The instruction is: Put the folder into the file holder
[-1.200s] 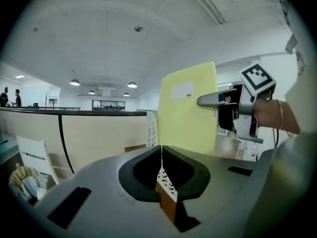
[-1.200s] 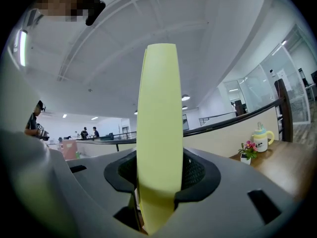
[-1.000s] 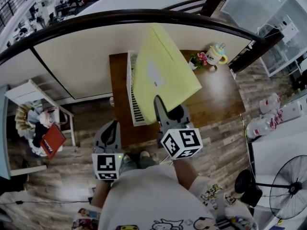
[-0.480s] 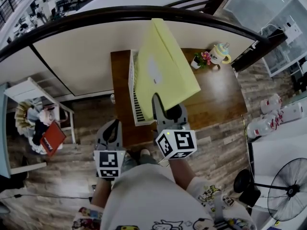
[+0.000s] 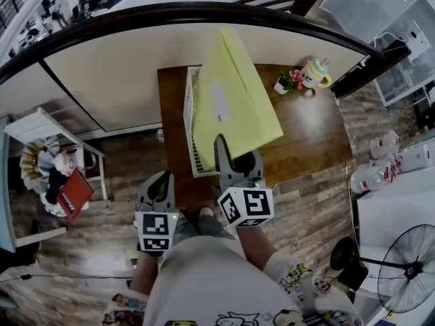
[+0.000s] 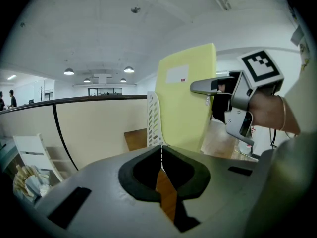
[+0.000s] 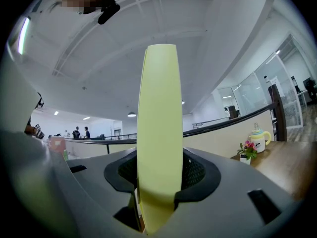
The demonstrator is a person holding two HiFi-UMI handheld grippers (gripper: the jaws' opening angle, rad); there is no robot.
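A pale yellow folder [image 5: 234, 97] with a white label is held upright over the wooden table [image 5: 312, 138], tilted above the white slotted file holder [image 5: 191, 124] at the table's left side. My right gripper [image 5: 232, 156] is shut on the folder's near edge; in the right gripper view the folder [image 7: 157, 133] fills the gap between the jaws. My left gripper [image 5: 158, 197] hangs low in front of the table, its jaws closed together with nothing between them. In the left gripper view the folder [image 6: 185, 98] and file holder [image 6: 153, 120] stand ahead.
A small flower pot [image 5: 283, 83] and a lidded mug [image 5: 317, 72] stand at the table's far right. A curved dark railing [image 5: 204, 15] and a pale partition lie behind the table. A white rack with clutter [image 5: 51, 172] stands at the left, a fan [image 5: 408, 274] at the lower right.
The right gripper and the folder have shifted slightly left and up, nearer over the file holder. The left gripper has stayed about where it was.
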